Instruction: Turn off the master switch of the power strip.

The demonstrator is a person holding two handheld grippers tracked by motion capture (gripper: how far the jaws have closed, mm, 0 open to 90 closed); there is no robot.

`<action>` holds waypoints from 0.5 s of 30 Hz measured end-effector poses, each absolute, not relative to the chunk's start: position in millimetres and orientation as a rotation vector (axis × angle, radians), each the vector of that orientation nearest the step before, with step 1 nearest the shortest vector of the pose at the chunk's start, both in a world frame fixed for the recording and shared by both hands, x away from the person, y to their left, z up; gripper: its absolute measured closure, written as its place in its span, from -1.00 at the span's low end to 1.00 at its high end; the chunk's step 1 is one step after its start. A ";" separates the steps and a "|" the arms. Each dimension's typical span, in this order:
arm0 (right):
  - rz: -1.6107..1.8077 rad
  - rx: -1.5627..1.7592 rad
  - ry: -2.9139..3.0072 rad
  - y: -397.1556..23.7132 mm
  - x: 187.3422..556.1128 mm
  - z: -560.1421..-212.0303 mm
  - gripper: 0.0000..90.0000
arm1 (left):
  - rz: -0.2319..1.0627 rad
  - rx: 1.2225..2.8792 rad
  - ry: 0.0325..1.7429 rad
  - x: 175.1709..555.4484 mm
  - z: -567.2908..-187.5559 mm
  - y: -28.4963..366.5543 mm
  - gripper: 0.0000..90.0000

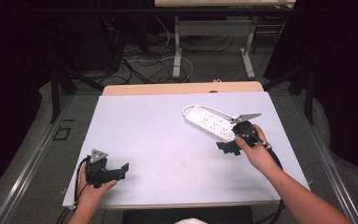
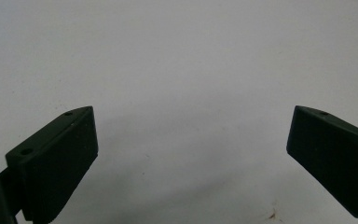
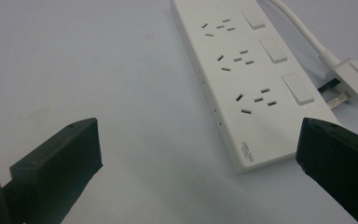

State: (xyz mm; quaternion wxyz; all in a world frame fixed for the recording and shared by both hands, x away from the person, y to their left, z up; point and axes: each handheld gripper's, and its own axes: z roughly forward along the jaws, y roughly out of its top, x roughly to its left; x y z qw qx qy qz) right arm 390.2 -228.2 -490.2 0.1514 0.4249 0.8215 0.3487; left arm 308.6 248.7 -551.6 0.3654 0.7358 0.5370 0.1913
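Approach step, I judge: the right gripper (image 3: pixel 200 154) (jaws wide, empty) hovers just short of the power strip (image 3: pixel 242 79); next it must close in.

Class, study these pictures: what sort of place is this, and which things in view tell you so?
Probably a lab or workshop test bench. A white-topped table bears only a white power strip, loose cables sprawl over the floor behind it, and dark curtains screen the sides.

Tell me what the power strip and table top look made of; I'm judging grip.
Power strip: apparently hard white plastic, smooth with a slight sheen, moulded edges and slots. Table top: pale matte sheet, perhaps laminate or a mat; faint scuffs, no glare.
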 end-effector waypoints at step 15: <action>0.985 1.265 2.301 -251.3 382.0 -506.4 -1.00 | 0.495 1.893 1.381 308.5 -551.7 248.4 -0.95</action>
